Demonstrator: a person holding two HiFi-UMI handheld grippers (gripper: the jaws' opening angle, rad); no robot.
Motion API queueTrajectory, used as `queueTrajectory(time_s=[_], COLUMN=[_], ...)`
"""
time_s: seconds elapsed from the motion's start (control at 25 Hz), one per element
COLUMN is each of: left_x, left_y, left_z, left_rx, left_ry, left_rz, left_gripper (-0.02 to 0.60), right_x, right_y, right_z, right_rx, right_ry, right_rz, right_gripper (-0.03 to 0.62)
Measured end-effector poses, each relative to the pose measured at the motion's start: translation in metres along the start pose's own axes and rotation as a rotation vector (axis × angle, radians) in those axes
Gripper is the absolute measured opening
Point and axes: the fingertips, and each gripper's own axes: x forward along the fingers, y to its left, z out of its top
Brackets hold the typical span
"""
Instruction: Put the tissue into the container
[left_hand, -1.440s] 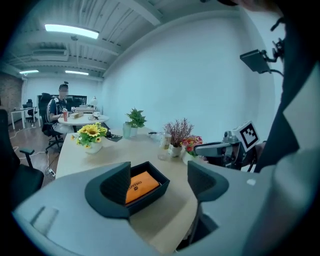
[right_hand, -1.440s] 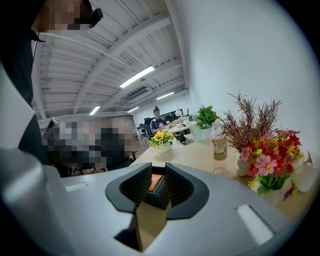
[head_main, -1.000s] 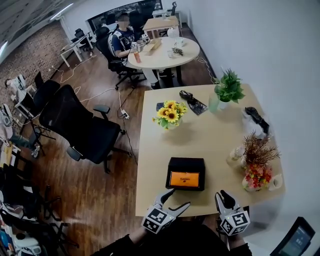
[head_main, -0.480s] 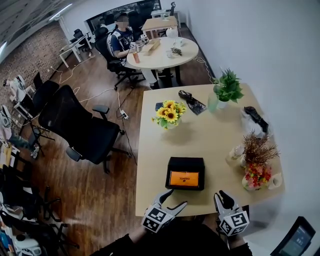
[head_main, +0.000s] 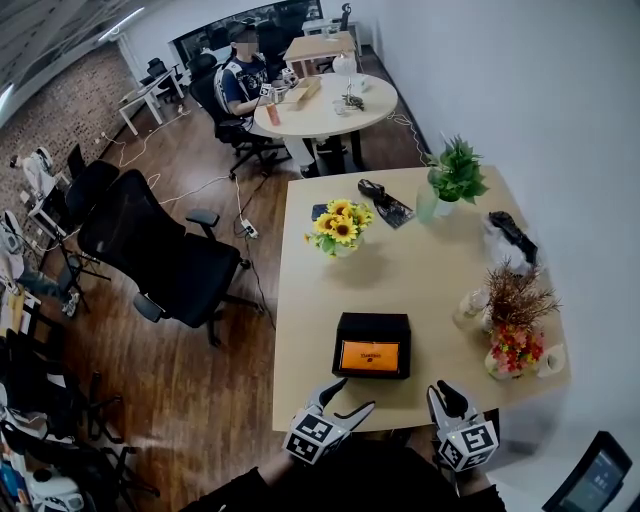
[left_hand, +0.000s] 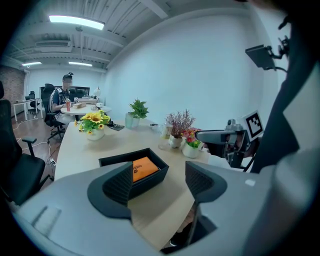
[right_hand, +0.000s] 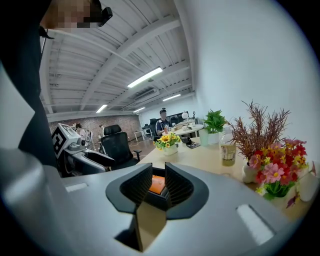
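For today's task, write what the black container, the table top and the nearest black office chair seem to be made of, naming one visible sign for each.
Black container: probably rigid card or plastic, matte; thin straight walls, no shine.
Table top: pale wood or laminate, smooth; even tan colour, faint sheen.
Office chair: dark fabric or mesh, dull surface; the arms look like plastic.

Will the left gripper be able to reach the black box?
Probably yes. The left gripper, its jaws having just closed a little, is open and empty; the black box sits just ahead, only bare table between.
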Motion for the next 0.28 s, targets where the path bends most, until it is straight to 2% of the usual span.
queueTrajectory(time_s=[0.28], left_x=[-0.0002], left_y=[0.0016], left_z=[-0.0028], left_rx=[-0.003], left_ry=[0.007], left_rz=[0.001], left_gripper=[0.313], right_x=[0.0013], right_y=[0.0026], right_z=[0.0001], right_rx=[-0.001], right_ry=[0.006], right_rz=[0.002], right_gripper=[0.078])
